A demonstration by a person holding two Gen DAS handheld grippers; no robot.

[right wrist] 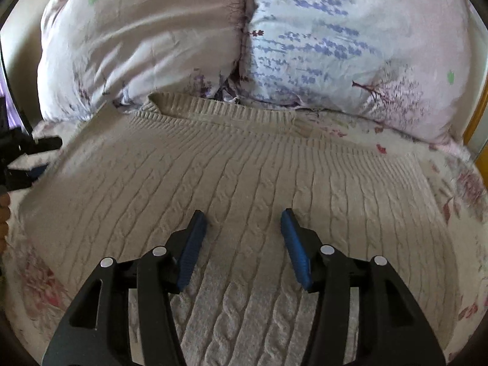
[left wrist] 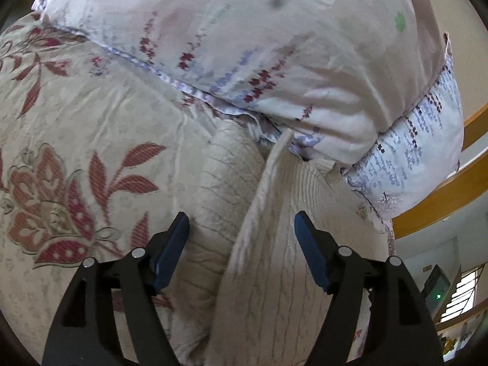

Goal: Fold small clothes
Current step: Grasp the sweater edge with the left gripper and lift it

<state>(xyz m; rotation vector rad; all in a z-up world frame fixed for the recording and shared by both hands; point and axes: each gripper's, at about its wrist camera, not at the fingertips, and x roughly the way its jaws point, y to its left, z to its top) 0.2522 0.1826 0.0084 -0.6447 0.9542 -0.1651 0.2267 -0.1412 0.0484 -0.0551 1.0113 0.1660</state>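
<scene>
Sweater [right wrist: 244, 164], cream cable-knit, lies spread on the floral bedspread [left wrist: 76, 116], its ribbed edge against two pillows [right wrist: 350, 39]. I see my right gripper [right wrist: 244, 225] open above the knit; left gripper [left wrist: 241, 228] open, straddling a raised fold.

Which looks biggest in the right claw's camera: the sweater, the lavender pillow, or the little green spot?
1. Sweater, though it lies nearest the camera, which enlarges it.
2. Lavender pillow.
3. Green spot, clearly smallest.

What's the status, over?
Left gripper open, straddling raised sweater fold. Right gripper open over cream cable-knit sweater, spread on bedspread. Pillows touch its far edge.
</scene>
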